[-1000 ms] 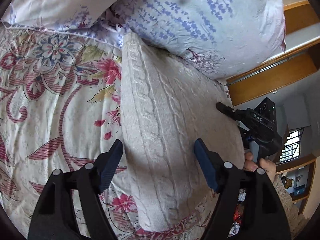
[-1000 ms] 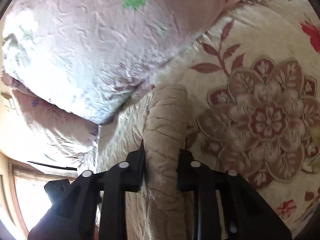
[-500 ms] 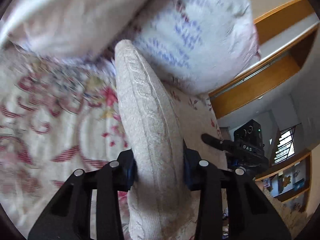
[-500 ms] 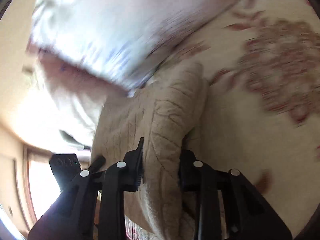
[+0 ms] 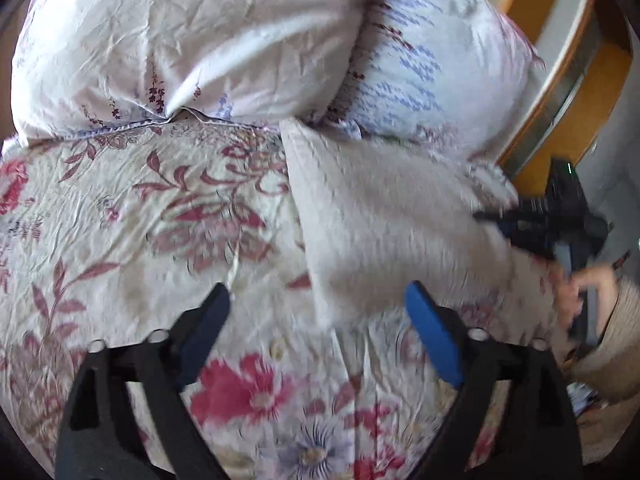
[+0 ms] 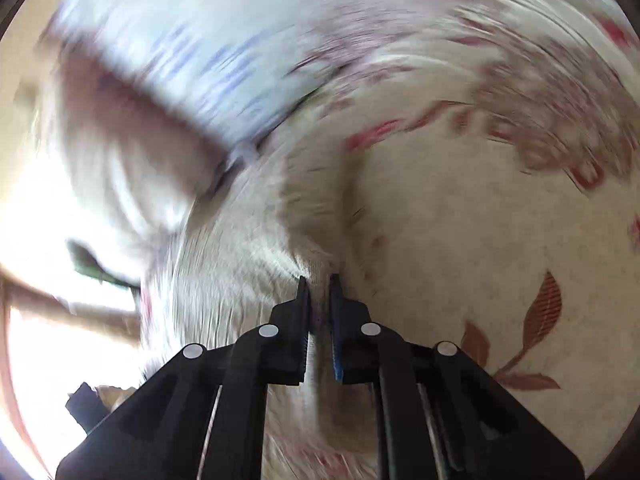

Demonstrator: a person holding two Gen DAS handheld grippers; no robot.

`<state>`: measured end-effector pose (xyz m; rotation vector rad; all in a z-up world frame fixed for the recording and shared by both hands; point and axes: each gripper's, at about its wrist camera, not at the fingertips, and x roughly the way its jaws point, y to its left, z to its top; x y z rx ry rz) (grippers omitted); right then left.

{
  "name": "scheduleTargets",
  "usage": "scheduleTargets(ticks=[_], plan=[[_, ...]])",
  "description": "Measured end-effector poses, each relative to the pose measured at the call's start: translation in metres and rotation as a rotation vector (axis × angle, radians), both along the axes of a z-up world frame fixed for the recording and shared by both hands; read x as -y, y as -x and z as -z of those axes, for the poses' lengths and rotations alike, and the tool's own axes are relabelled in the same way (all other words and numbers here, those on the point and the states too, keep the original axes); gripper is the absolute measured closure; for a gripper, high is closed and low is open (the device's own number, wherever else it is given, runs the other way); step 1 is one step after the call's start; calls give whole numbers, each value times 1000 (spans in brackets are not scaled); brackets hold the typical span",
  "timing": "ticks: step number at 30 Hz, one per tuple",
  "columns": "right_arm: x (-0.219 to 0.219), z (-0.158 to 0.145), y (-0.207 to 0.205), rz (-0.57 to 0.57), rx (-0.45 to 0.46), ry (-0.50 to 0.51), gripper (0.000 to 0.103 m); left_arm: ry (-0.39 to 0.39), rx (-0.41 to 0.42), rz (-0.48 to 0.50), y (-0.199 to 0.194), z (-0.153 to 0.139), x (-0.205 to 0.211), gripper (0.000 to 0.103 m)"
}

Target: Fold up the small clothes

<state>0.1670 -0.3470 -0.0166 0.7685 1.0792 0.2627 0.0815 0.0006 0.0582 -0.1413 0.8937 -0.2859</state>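
A cream cable-knit garment (image 5: 384, 232) lies folded on the floral bedspread (image 5: 120, 240), its far end against the pillows. My left gripper (image 5: 318, 304) is open and empty, just short of the garment's near edge. The right gripper (image 5: 560, 232) shows at the garment's right side in the left wrist view. In the blurred right wrist view my right gripper (image 6: 319, 280) is shut on an edge of the garment (image 6: 248, 248), which runs away to the left.
Two pillows (image 5: 192, 40) with small flower prints are stacked at the head of the bed. A wooden headboard or ledge (image 5: 568, 92) stands at the right. A hand (image 5: 588, 292) holds the right tool.
My left gripper has let go of the garment, opened and drawn back. The garment has dropped flat on the bed. My right gripper has closed tighter on its edge and is moving fast.
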Motion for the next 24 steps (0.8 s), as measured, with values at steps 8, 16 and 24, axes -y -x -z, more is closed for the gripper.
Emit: scheduleTargets(ticks=[8,16,24], plan=[[-1,-27,64,81,77,333,15,-139,-51,-36,27,38,35,3],[-41,-16,139,-62,174,701,2,-256,-103,-101,19,57,51,2],[-83,14,134,-178,128,752,2,-267,-51,-118,26,60,51,2]])
